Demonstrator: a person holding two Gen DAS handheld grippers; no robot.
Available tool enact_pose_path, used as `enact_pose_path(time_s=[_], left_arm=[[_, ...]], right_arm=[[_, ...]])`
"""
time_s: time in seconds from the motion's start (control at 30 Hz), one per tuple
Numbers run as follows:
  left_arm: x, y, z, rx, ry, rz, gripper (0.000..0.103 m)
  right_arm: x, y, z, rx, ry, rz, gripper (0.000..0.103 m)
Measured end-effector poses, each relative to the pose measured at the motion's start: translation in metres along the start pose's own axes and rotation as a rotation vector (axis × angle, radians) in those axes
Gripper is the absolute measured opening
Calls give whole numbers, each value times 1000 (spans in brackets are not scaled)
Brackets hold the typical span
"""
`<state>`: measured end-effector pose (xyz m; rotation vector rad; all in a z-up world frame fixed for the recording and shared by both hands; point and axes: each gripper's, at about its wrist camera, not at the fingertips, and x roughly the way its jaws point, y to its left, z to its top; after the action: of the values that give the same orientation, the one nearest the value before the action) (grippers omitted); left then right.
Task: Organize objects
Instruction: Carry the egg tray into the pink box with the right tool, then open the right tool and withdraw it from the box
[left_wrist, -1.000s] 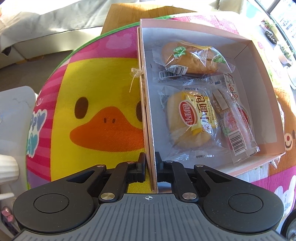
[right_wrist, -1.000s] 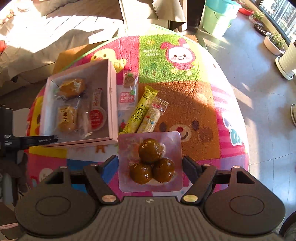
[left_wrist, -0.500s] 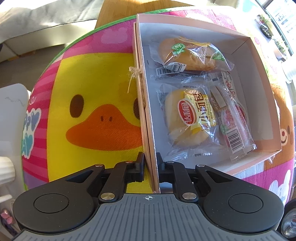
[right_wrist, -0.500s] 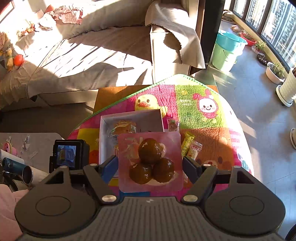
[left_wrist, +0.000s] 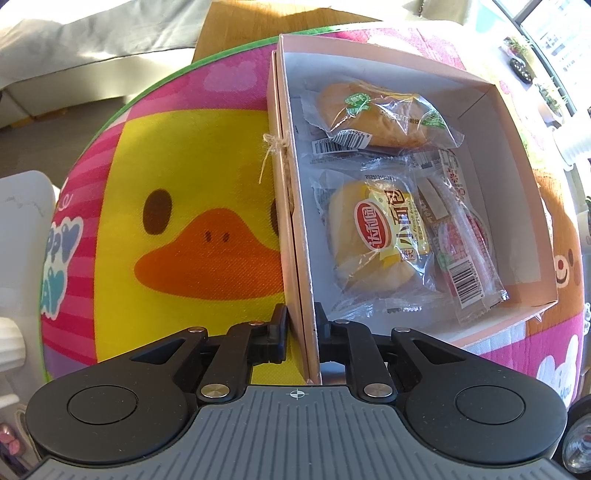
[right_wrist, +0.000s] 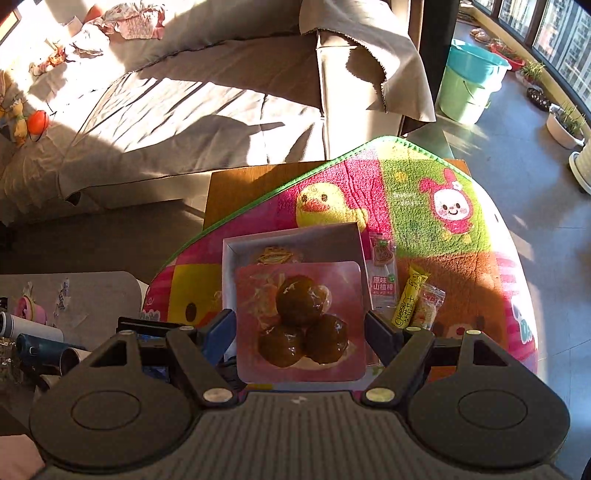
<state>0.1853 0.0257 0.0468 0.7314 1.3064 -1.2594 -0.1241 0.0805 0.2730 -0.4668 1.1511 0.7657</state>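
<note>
A: What differs from a second ago?

B: The right gripper (right_wrist: 300, 325) has risen and pulled back with its pack (right_wrist: 298, 320). Before, the mat filled its view and the pack hung over the mat's near edge, in front of the box; now sofa (right_wrist: 207, 96) and floor show, and the pack hangs over the box (right_wrist: 291, 240). The left view has hardly changed.

A: How does the right one stand?

B: Jaws wide, a finger pressed on each side edge of the pink pack of three brown balls, so it grips it.

A: And the left?

B: The left gripper (left_wrist: 301, 325) is pinched nearly closed on the box's left wall (left_wrist: 295, 258), one finger outside over the duck mat (left_wrist: 177, 206), one inside.

A: Where is everything else?

B: Two buns (left_wrist: 373, 229) and a red-labelled packet (left_wrist: 461, 251) lie in the box. Three more snacks (right_wrist: 406, 295) lie on the mat just right of it
</note>
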Motion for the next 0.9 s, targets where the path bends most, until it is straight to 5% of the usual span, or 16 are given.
enact_pose_path(time_s=[0.4, 0.9], left_arm=[[1, 4, 1, -30, 3, 10, 14], [4, -3, 10, -29, 30, 81, 10]], right_arm=[[27, -24, 13, 30, 3, 10, 83], [125, -217, -56, 288, 224, -52, 83]])
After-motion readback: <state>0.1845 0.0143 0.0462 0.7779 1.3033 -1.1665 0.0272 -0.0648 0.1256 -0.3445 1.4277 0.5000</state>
